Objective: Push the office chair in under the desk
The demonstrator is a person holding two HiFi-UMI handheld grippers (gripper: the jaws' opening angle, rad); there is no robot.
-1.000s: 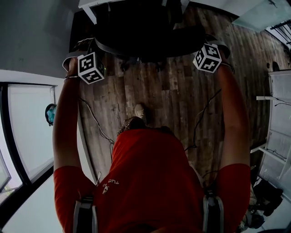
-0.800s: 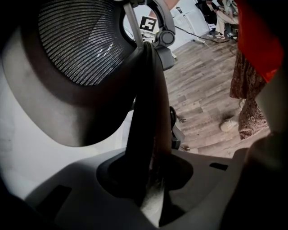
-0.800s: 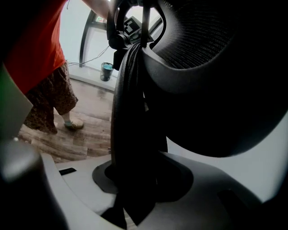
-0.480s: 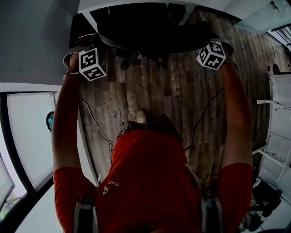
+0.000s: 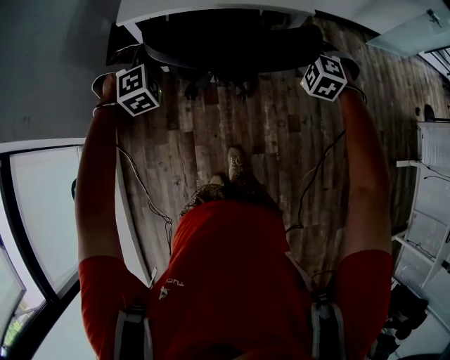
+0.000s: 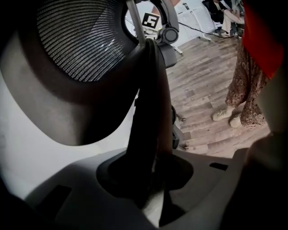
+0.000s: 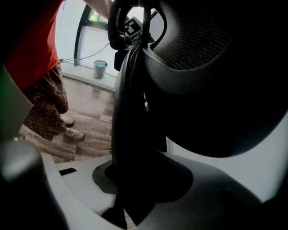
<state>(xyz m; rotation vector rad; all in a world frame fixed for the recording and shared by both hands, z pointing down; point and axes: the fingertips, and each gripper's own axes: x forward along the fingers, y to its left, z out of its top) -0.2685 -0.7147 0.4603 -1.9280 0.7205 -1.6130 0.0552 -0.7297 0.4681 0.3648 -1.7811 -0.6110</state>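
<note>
**A:** Why do we have the black mesh-backed office chair (image 5: 232,42) by both ends of its back?

**B:** So it rolls straight. Our left claw (image 6: 149,175) is pinched on the dark backrest rim (image 6: 146,99) at one side. Our right claw (image 7: 135,179) is pinched on the same rim at the other. An even shove from both should stop the castors swinging it round.

**A:** And where does the chair stand?

**B:** Straight ahead of us. Its seat is tucked beneath the white worktop (image 5: 211,8) and its backrest is close to the front edge. We judge the push nearly finished.

**A:** Any room left to move?

**B:** The wooden plank floor (image 5: 274,140) between us and the chair is open, apart from thin cables (image 5: 144,186) trailing at the sides. The grey wall (image 5: 49,63) lies near our left arm, and the white shelving (image 5: 429,162) stands well apart on the right. The edge to mind is the worktop's. We cannot tell from here whether the rim and our claws would clear it.
</note>
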